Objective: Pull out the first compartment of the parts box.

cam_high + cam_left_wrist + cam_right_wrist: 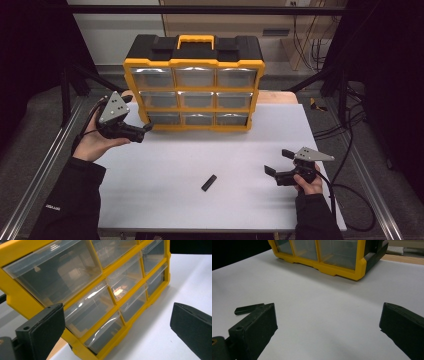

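Black jaws of the right gripper (276, 162) are standing wide apart and empty near the table's (165, 205) front right, with the small black bar (209, 182) lying flat on the white top just to their left, apart from them. Its long axis is running diagonally, near end toward the person and far end angling toward the right, so the right hand is clearly the nearer one for a pickup. Meanwhile the left gripper (146, 128) is hovering, jaws also spread and empty, at the lower-left corner of the yellow drawer organizer (194, 87), facing its clear drawers (92, 312).
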